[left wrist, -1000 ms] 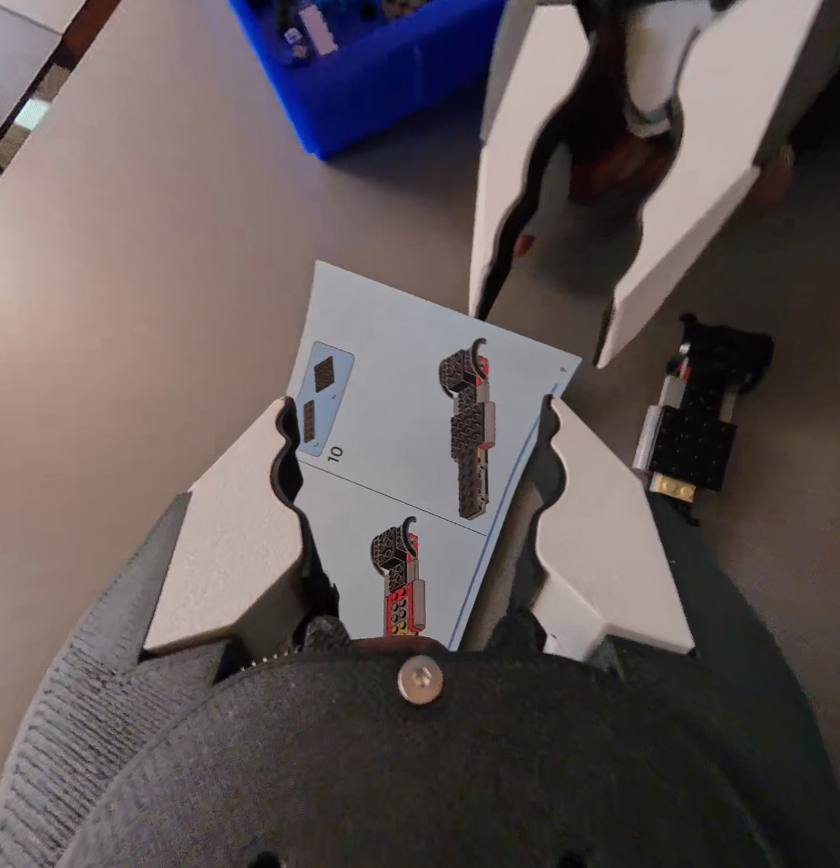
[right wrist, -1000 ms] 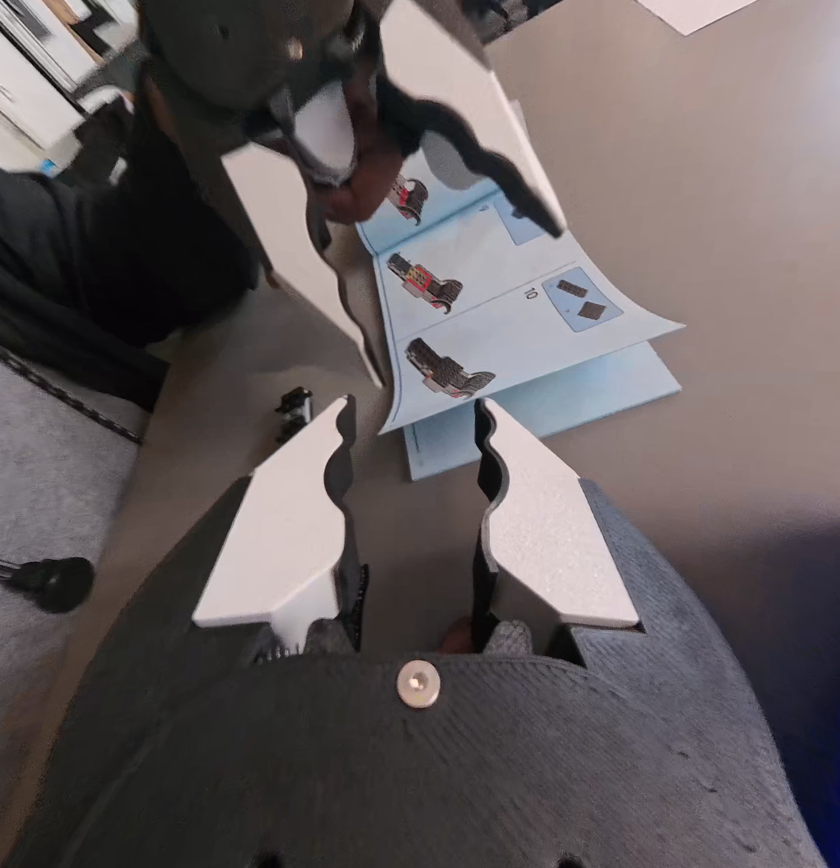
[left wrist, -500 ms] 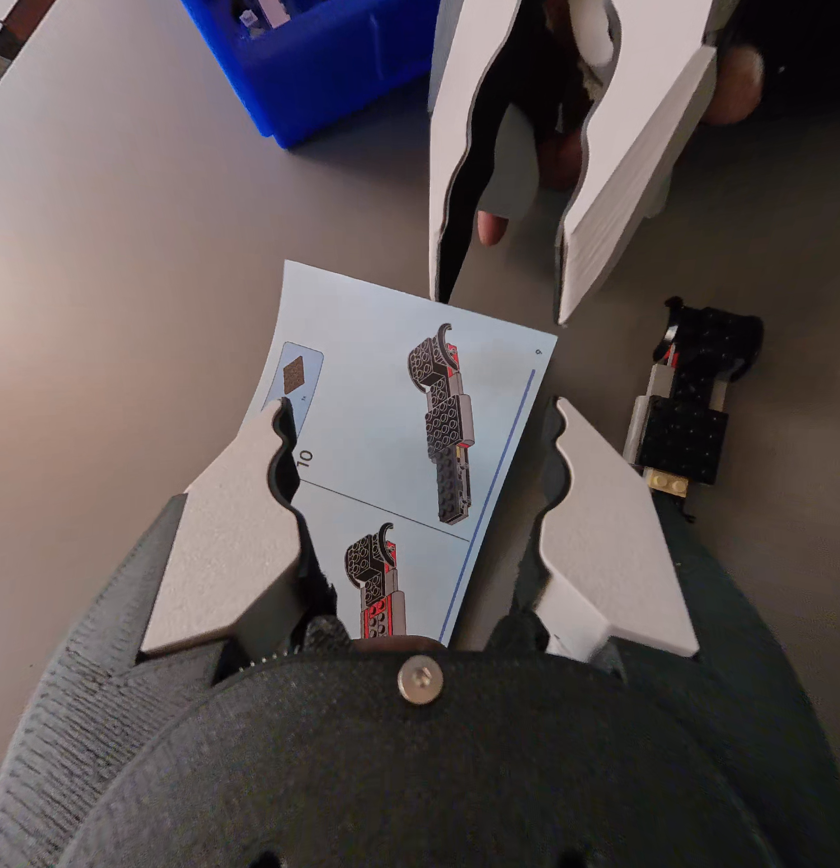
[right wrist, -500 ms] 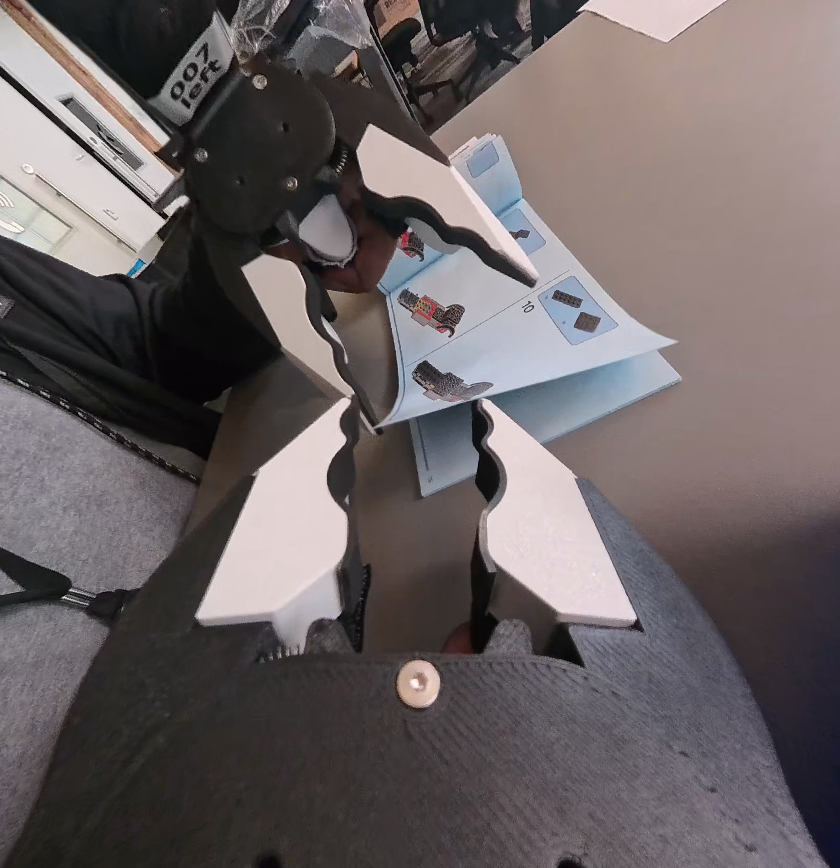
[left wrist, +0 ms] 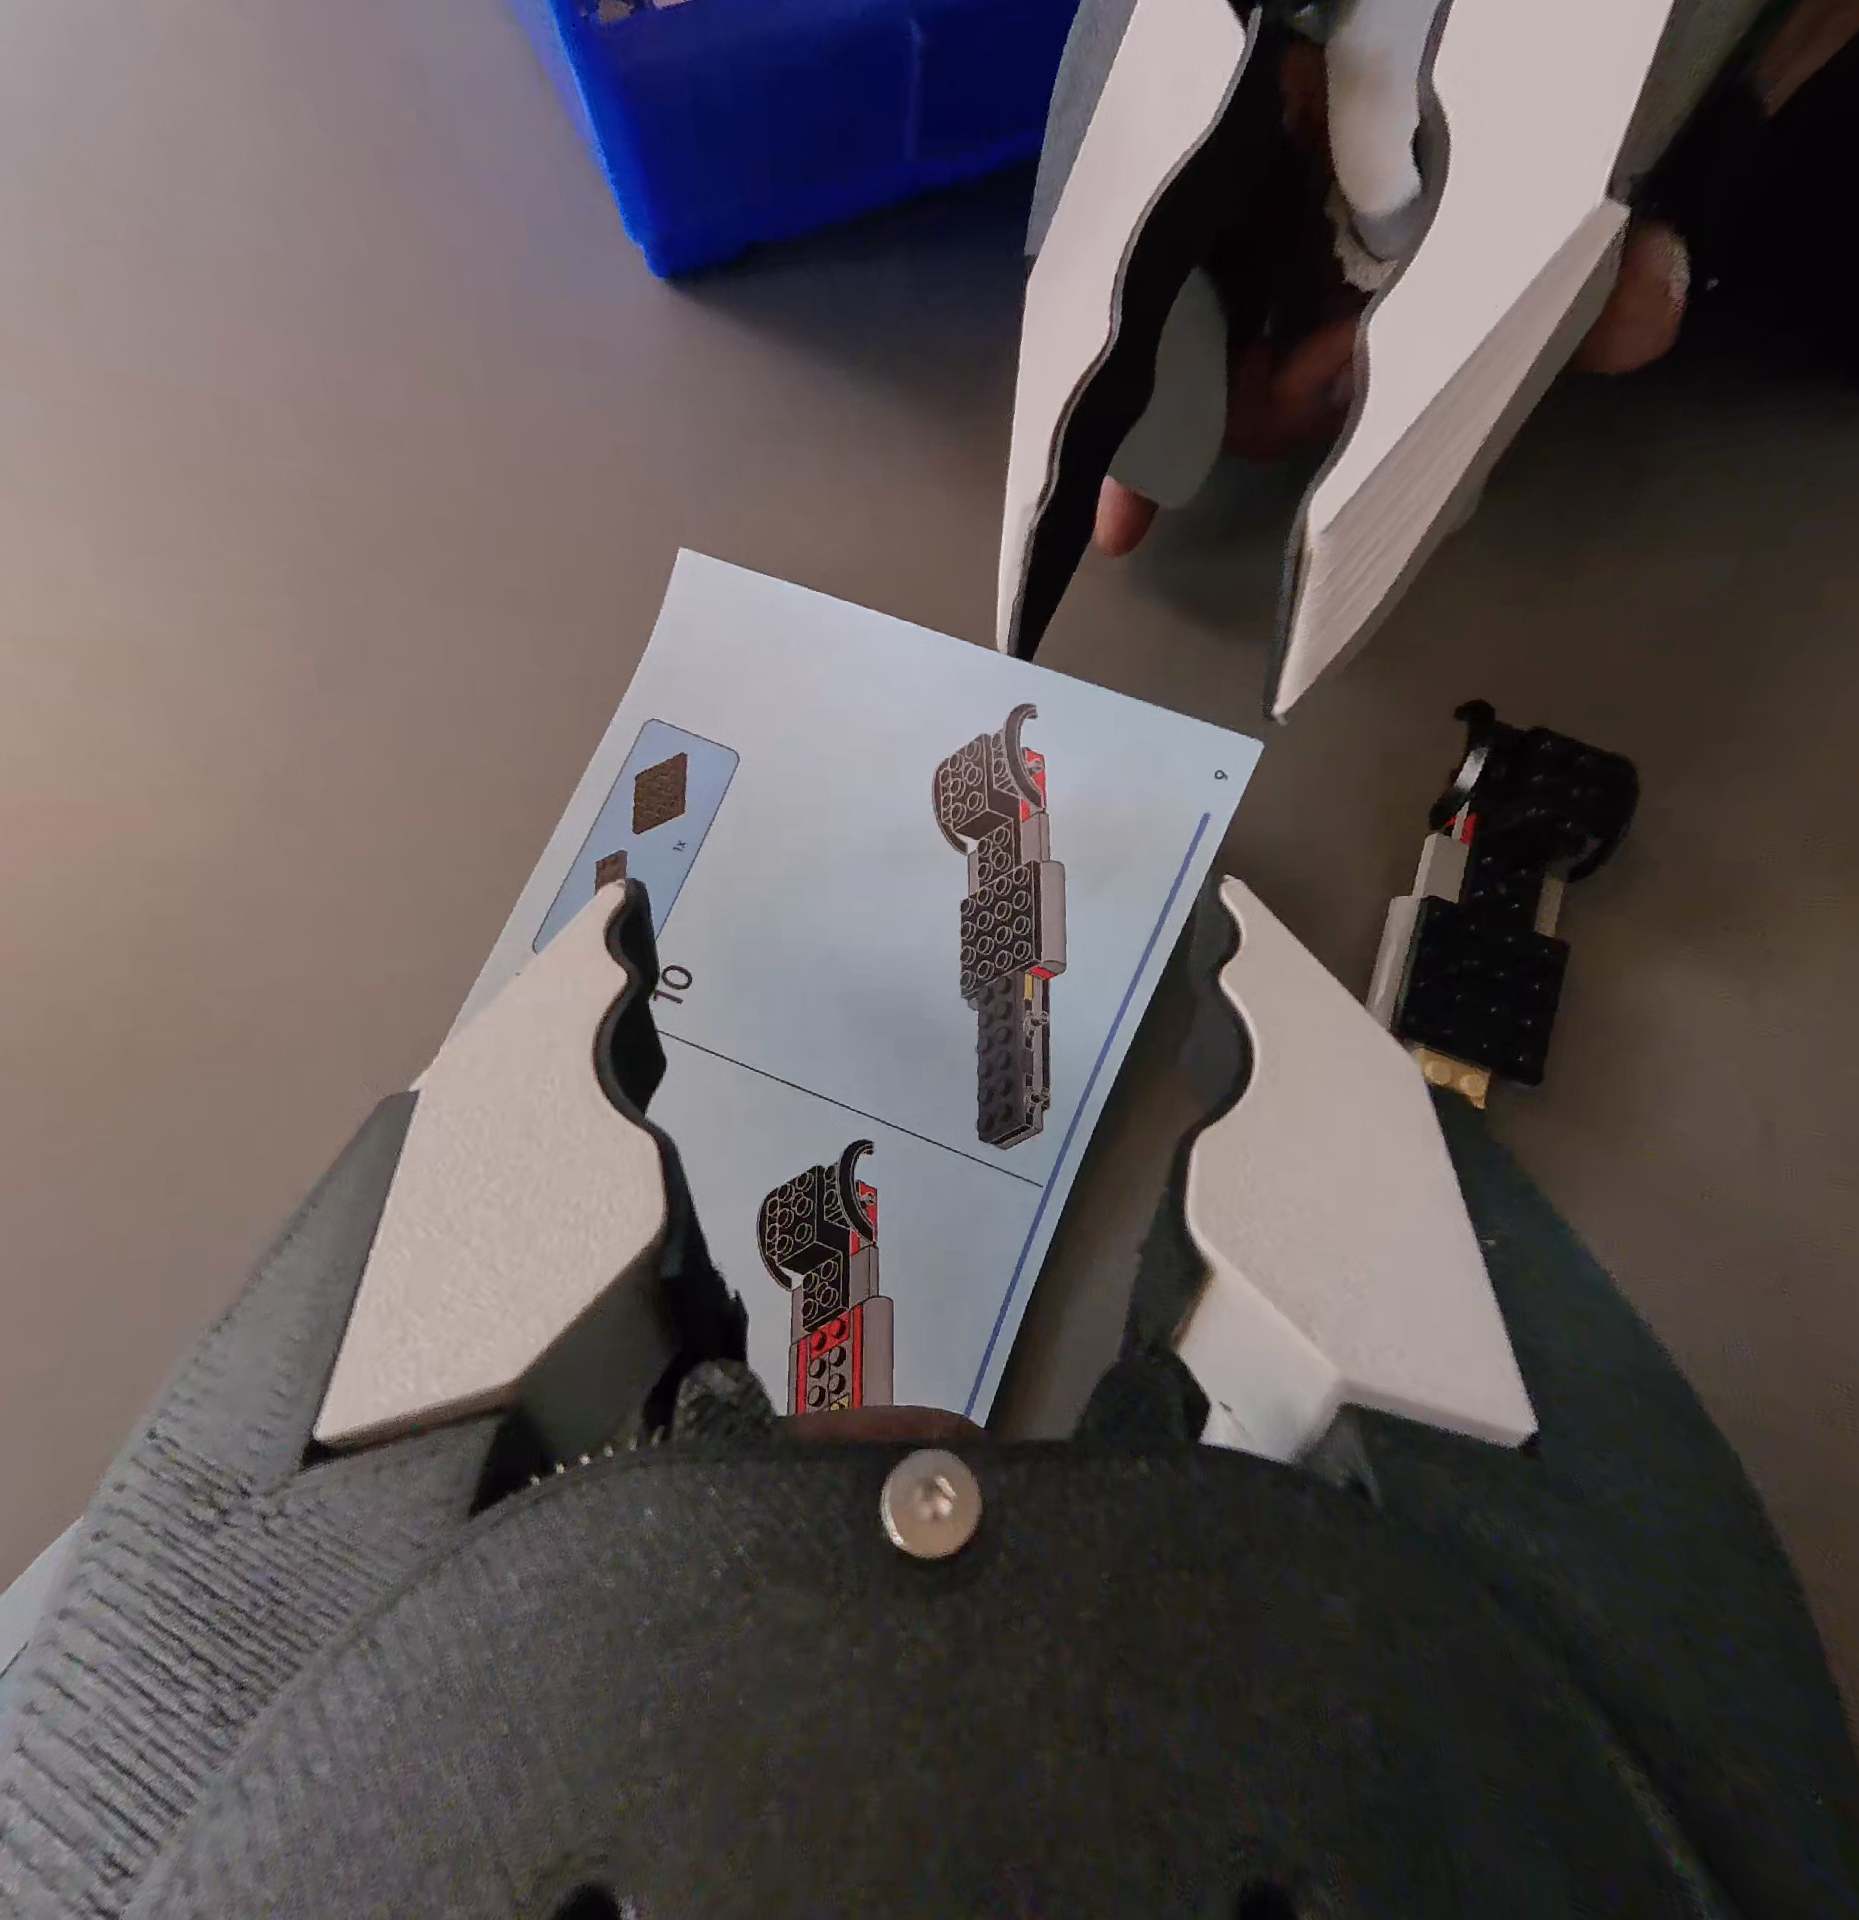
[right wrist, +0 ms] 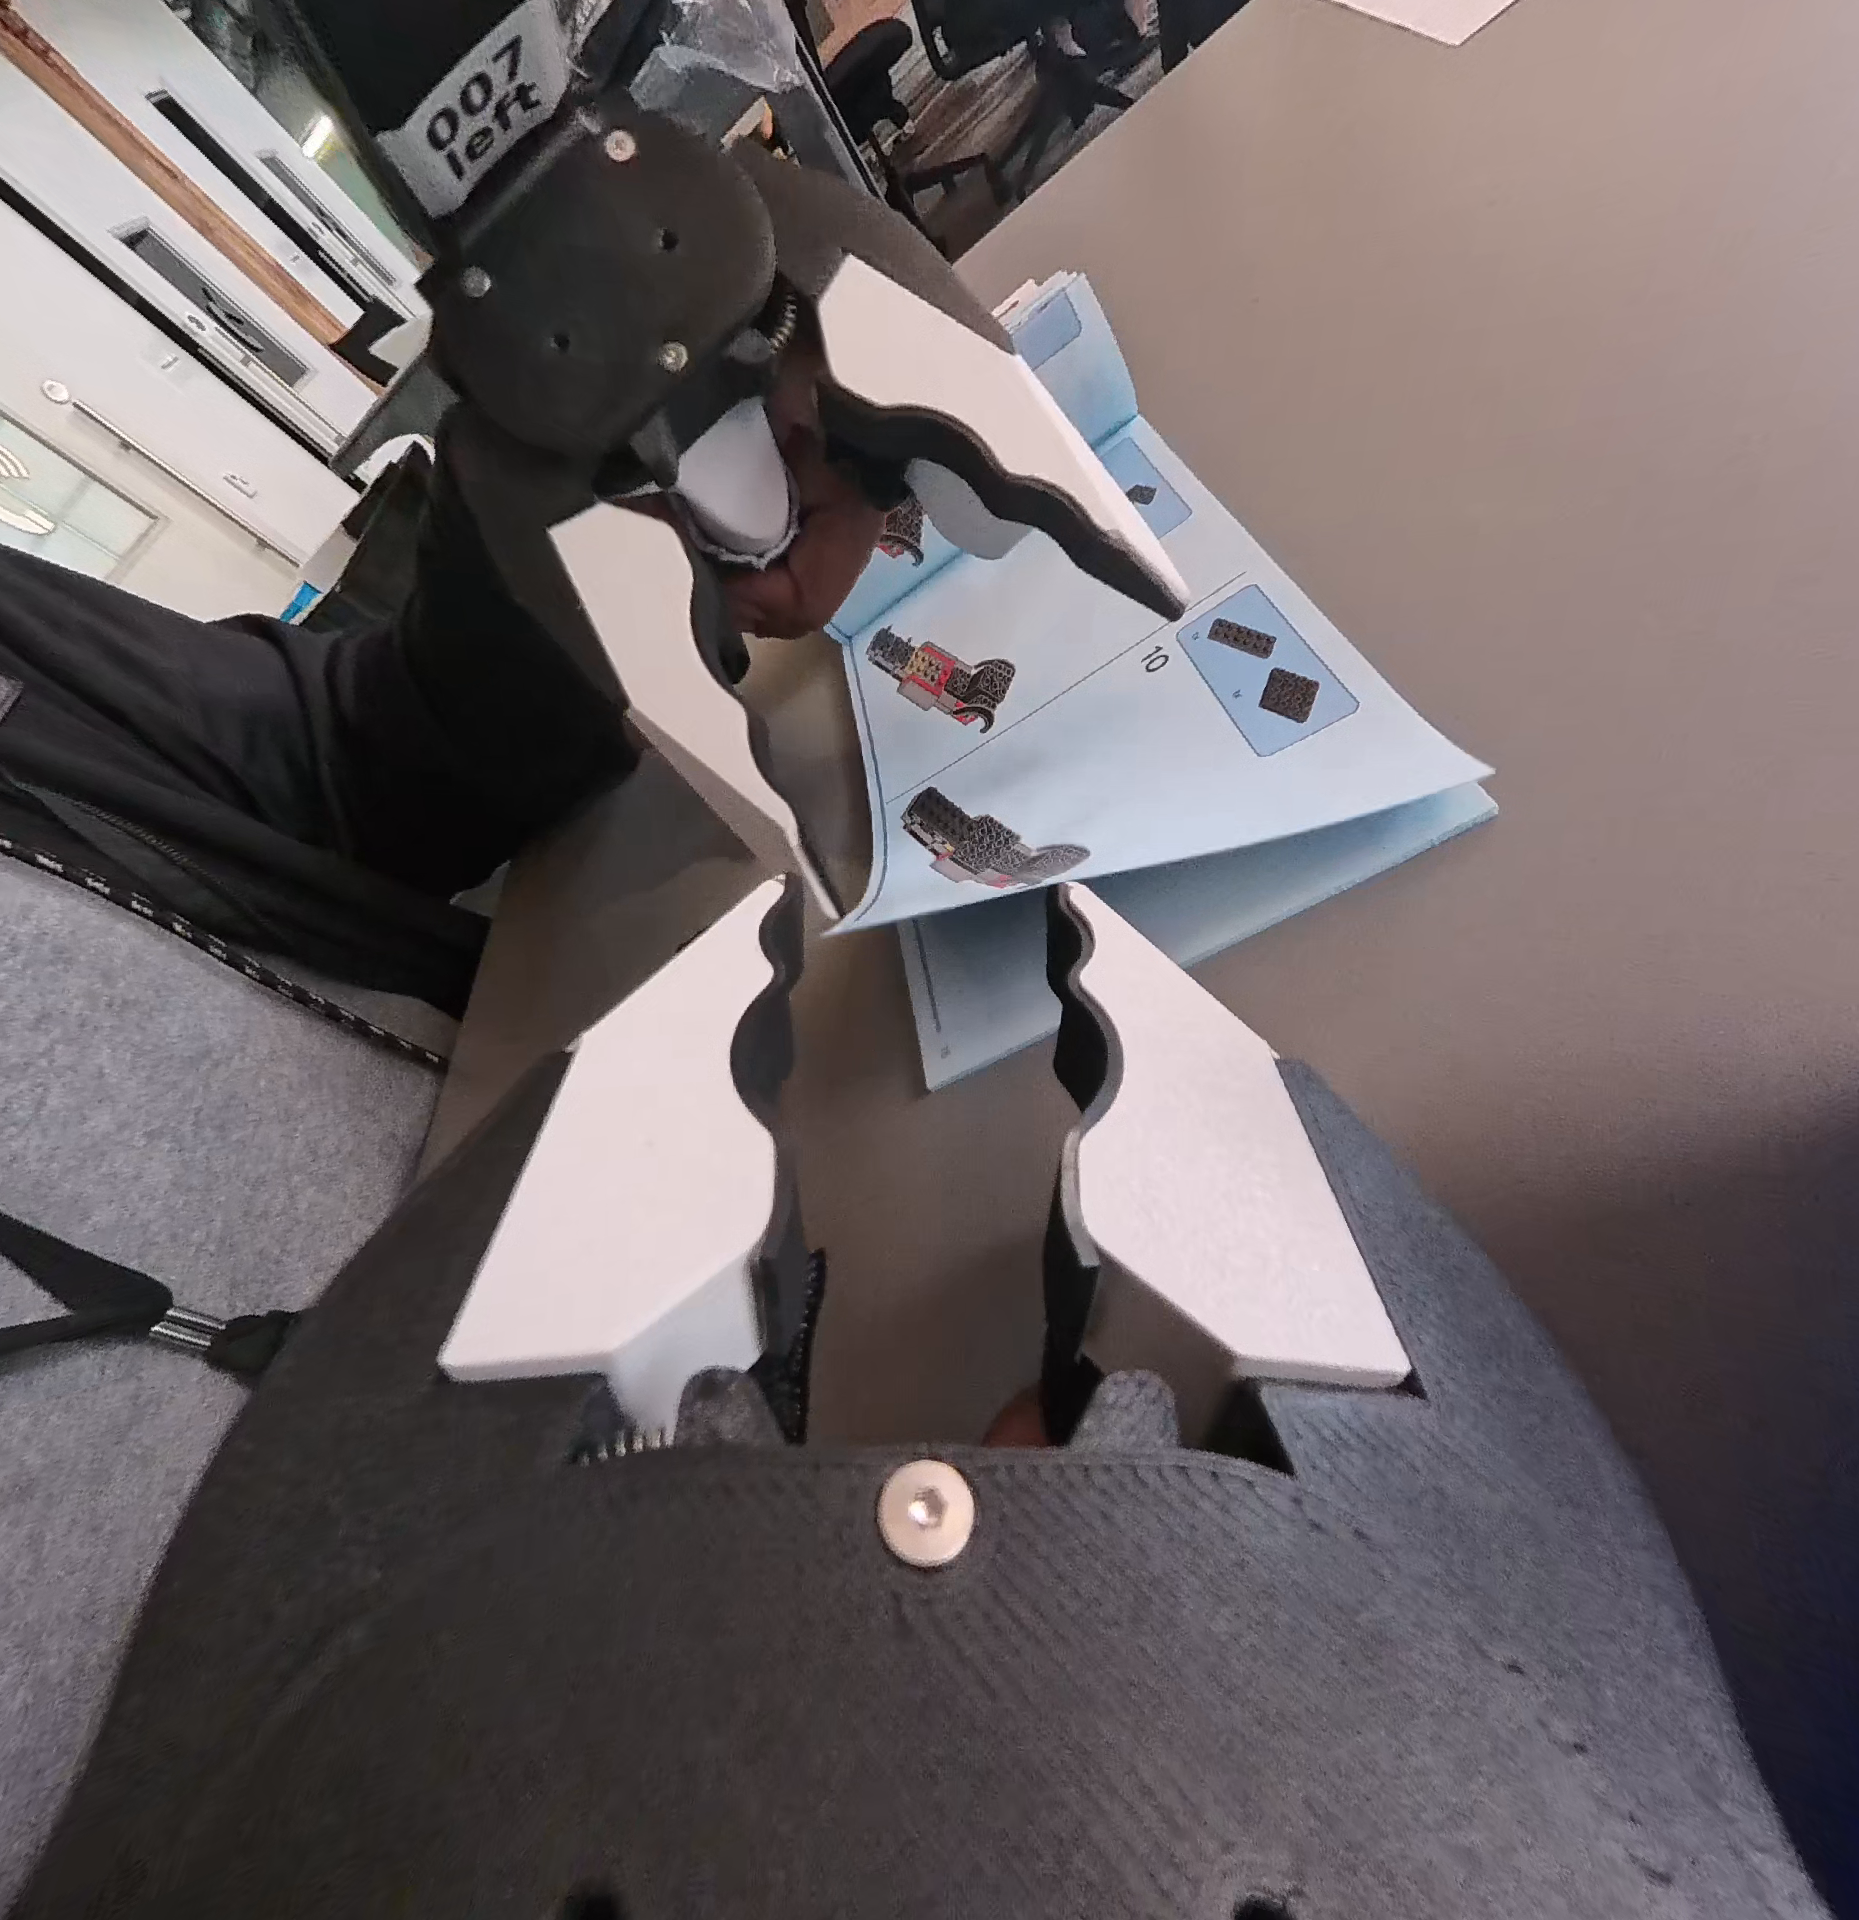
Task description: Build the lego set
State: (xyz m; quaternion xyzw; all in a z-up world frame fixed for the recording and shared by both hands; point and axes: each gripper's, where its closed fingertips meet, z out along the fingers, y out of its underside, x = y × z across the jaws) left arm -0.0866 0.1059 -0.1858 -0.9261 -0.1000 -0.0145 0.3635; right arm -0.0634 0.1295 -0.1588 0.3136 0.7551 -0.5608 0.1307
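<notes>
I hold a pair of tongs in each hand over a grey tabletop (left wrist: 281, 520). My left tongs (left wrist: 920, 894) are spread wide and hold nothing; their white tips hover over an open pale blue instruction booklet (left wrist: 863, 935), whose top page curls upward and shows drawings of a dark brick model. My right tongs (right wrist: 920, 899) are also spread apart and empty, though less widely. They point toward the near edge of the same booklet (right wrist: 1164, 779), with the tips close to the lifted page; I cannot tell whether they touch it.

The partly built model (left wrist: 1481, 914) lies flat on the tabletop just to the right of the booklet, beside my left tongs' right finger. It is a long, narrow assembly of black bricks with grey sides, a little red, and a tan piece at the near end. Neither pair of tongs touches it.

A blue bin (left wrist: 800, 114) sits farther back on the tabletop, well apart from the model.
</notes>
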